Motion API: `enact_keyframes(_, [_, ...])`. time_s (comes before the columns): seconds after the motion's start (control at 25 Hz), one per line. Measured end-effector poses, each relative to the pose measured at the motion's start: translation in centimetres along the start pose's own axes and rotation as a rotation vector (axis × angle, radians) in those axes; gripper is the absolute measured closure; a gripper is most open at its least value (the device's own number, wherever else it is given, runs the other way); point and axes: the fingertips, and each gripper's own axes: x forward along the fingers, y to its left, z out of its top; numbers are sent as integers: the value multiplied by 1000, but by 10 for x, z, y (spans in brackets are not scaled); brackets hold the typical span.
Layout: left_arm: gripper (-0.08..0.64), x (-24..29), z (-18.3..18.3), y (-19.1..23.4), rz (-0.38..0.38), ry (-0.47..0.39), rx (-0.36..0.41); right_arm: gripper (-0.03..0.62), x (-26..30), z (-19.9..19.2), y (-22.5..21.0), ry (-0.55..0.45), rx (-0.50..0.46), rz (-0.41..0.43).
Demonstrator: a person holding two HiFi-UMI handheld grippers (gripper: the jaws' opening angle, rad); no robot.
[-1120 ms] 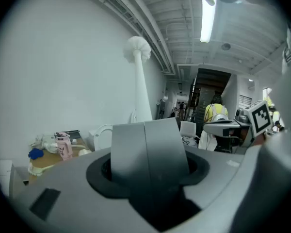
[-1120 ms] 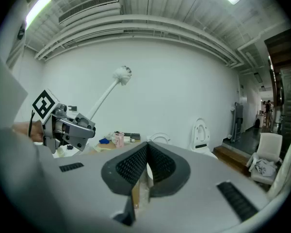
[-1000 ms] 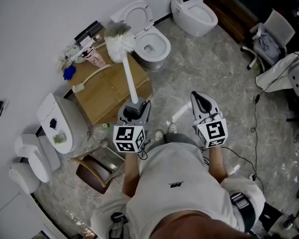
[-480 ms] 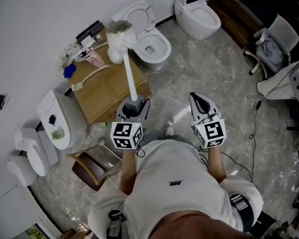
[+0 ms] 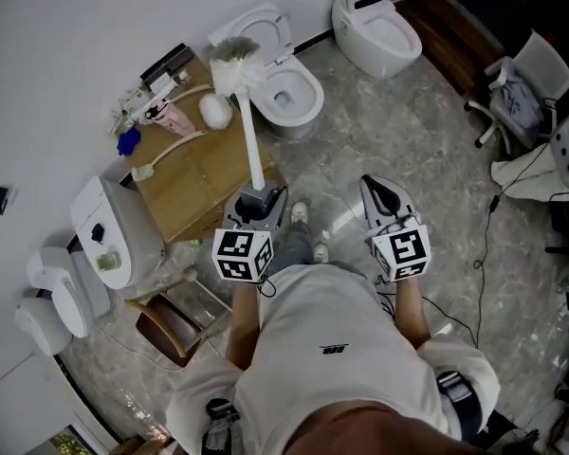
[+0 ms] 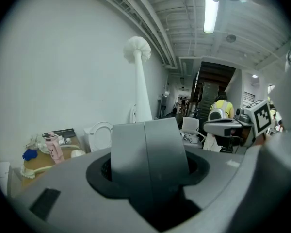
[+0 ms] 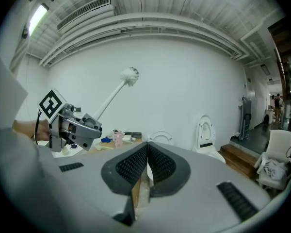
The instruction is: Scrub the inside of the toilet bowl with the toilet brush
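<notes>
Item: toilet brush [image 5: 249, 136], white, long-handled, held upright and leaning forward. The lower end of the handle is clamped between the closed jaws of the left gripper [image 5: 259, 197], and the bristle head is carried high and well ahead of that gripper. The right gripper [image 5: 379, 190] is closed with jaws pressed together on nothing, level with the left gripper and apart from it to the right. Target: toilet bowl [image 5: 309, 91], lid raised, ahead of the left gripper and slightly to its right, just beyond the brush head as seen from the head view; no contact with the bowl is shown. Adjacent: wooden box [image 5: 194, 173] directly ahead and to the left of the left gripper, on which a pink bottle [image 5: 175, 114] and a white rounded object [image 5: 215, 111] are stood. Hazards, as judged: because the handle is gripped at its far end only, the brush is likely to be levered or twisted in the jaws once scrubbing pressure is applied; the items on the box could be knocked if the head is swung leftward; the rim could be struck if the head is lowered short of the bowl.
</notes>
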Motion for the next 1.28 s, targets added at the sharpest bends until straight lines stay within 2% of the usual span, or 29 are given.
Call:
enact_keyframes(0.52, [308, 82, 29, 56, -38, 16, -14, 597, 88, 9, -39, 50, -8, -15])
enact_keyframes(1.0, [308, 171, 71, 128, -104, 49, -12, 597, 187, 24, -80, 103, 7, -80])
enact_keyframes(1.28, [308, 212, 85, 149, -150, 57, -11, 597, 225, 28, -96, 119, 16, -101])
